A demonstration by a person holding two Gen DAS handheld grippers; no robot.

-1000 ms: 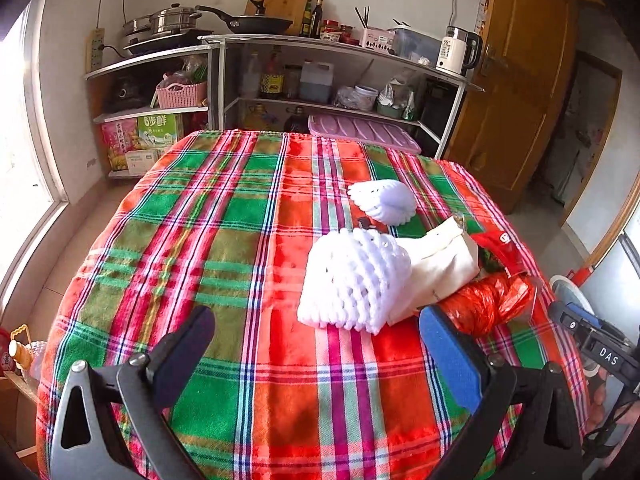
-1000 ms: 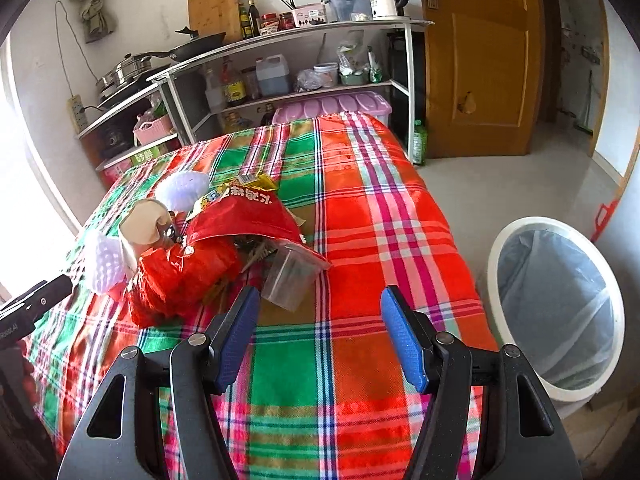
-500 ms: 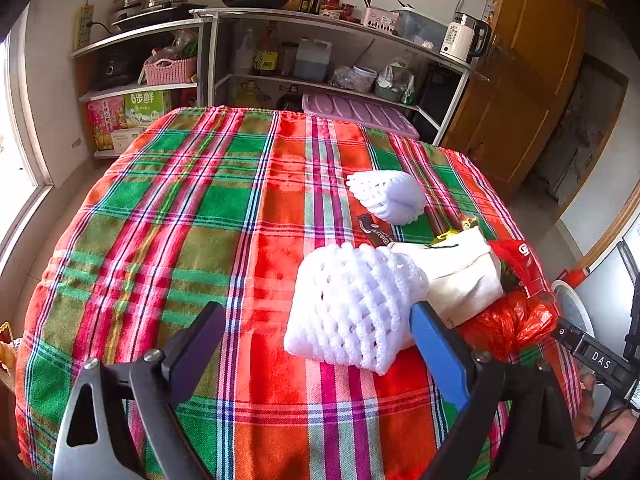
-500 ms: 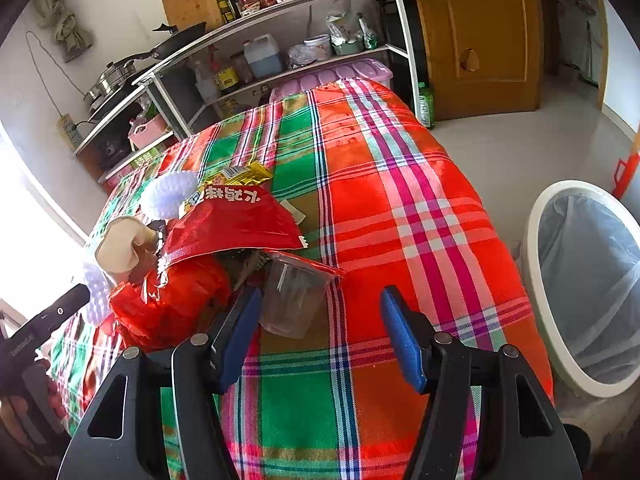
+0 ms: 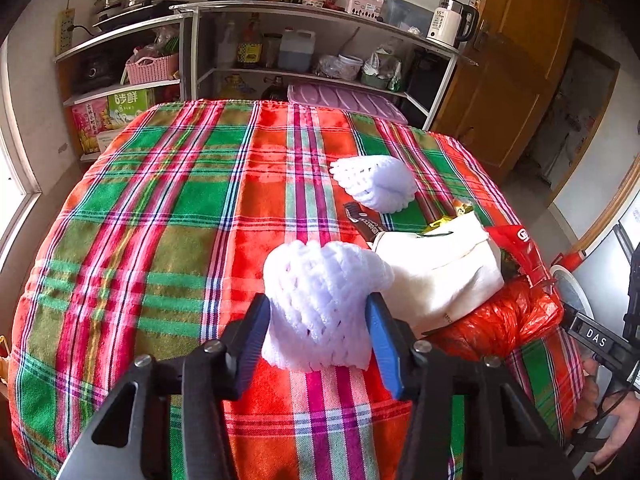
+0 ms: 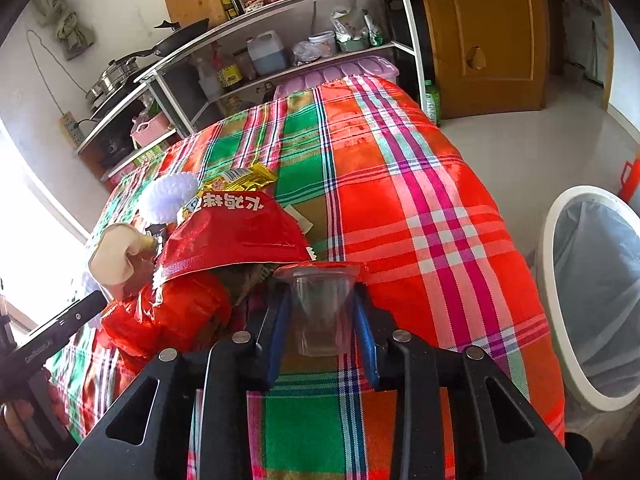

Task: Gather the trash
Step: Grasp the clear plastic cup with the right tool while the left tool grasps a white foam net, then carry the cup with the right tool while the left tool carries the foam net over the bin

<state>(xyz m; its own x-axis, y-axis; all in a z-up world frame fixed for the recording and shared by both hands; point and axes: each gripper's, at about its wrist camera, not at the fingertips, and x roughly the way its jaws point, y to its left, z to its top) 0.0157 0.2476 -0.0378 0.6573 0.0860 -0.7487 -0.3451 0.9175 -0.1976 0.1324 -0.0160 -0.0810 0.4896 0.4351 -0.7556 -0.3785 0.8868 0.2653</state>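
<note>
A white foam fruit net [image 5: 320,276] lies on the plaid tablecloth [image 5: 160,220]. My left gripper [image 5: 320,332] is closing around it, and both blue pads touch its sides. On its side at the table's near edge lies a clear plastic cup [image 6: 320,296], where my right gripper [image 6: 322,328] is closing with its pads against the cup's walls. The trash pile between them holds a white paper bag [image 5: 440,276], a red plastic bag [image 6: 168,320], a red snack bag [image 6: 232,232], a yellow wrapper [image 6: 240,176] and a second foam net [image 5: 376,182].
A white-rimmed bin [image 6: 548,280] lined with a clear bag stands on the floor right of the table. Metal shelves [image 5: 312,12] with pots, bottles and boxes run behind the table. A wooden door [image 6: 488,32] is at the back right.
Both grippers moved forward and down to the trash. The left jaws narrowed around the foam net, and the right jaws narrowed around the clear cup.
</note>
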